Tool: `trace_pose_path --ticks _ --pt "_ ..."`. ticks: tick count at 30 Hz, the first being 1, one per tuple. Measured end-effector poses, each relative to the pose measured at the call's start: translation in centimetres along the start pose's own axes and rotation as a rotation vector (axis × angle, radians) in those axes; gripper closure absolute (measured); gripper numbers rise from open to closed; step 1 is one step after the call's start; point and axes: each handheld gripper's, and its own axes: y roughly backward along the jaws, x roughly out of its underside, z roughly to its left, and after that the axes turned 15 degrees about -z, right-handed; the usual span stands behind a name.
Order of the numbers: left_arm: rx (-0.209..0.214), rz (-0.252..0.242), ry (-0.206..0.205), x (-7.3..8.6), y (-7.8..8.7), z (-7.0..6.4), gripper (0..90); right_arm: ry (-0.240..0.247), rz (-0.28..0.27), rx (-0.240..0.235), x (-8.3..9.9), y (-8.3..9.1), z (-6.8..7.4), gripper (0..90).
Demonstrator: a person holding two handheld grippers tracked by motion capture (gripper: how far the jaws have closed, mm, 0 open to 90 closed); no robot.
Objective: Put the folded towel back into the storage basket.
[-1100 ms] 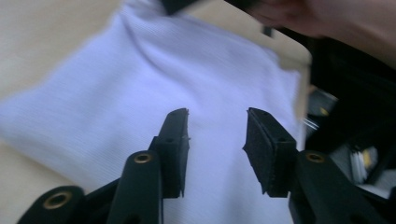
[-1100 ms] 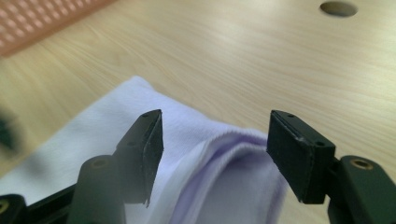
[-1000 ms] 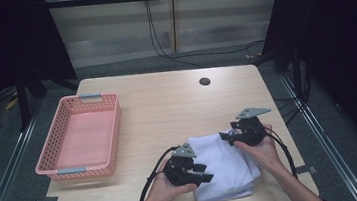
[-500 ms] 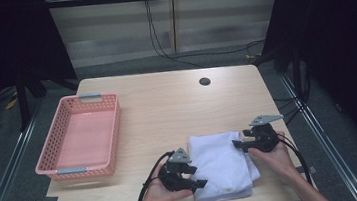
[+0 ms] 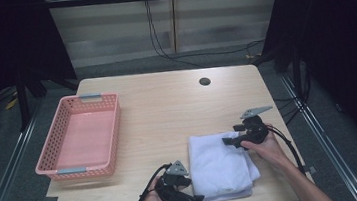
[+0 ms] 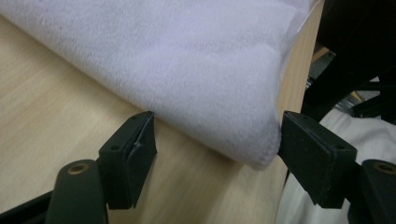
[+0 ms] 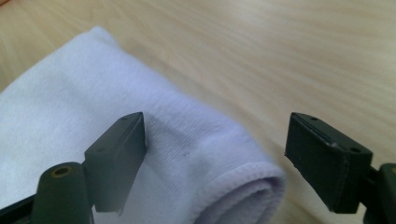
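Both jaw pairs now stand apart, left gripper (image 5: 197,198) and right gripper (image 5: 227,140) released and drawn off the folded white towel (image 5: 219,166), near-right on the table (image 5: 168,116): fold apparently finished, pink basket (image 5: 80,136) likely next.

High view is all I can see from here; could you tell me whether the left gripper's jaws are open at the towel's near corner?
Observer: Yes. In the left gripper view the left gripper stands open, the folded white towel corner lying between its jaws.
Operator: Thank you. And the right one, please?
Observer: The right gripper is open too, its jaws astride a folded corner.
Operator: Does that corner look neat?
Observer: Its stitched hem curls round the fold, layers stacked on the table.
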Motion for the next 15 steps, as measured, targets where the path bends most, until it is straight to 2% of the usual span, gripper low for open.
trace_pose_path --ticks 2,5,8,9,11,12,15 --pt "-0.003 -0.016 -0.025 0.0 -0.4 -0.3 23.8 -0.007 0.024 -0.01 0.5 -0.3 0.0 18.9" --pt "-0.004 0.005 -0.02 -0.2 -0.6 -0.3 21.5 -0.005 0.027 -0.016 0.6 -0.4 0.1 19.3" --pt "-0.012 -0.001 -0.034 -0.2 -1.0 -0.7 20.9 -0.002 0.021 -0.028 0.9 -0.4 -0.1 19.1" --pt "-0.024 0.005 -0.051 -0.3 -1.0 -0.7 21.9 0.002 0.03 -0.033 0.8 -0.4 -0.2 19.1" --pt "-0.055 0.005 -0.072 -0.3 -0.8 -0.7 33.7 0.004 0.039 -0.041 0.8 -0.3 0.0 19.5" --pt "-0.053 -0.001 -0.069 -0.2 -0.8 -0.7 35.8 0.009 0.041 -0.041 0.8 -0.3 0.2 20.6" --pt "-0.093 0.04 -0.116 -0.4 -0.8 -1.2 44.9 0.014 0.046 -0.043 0.8 -0.2 0.5 28.2"
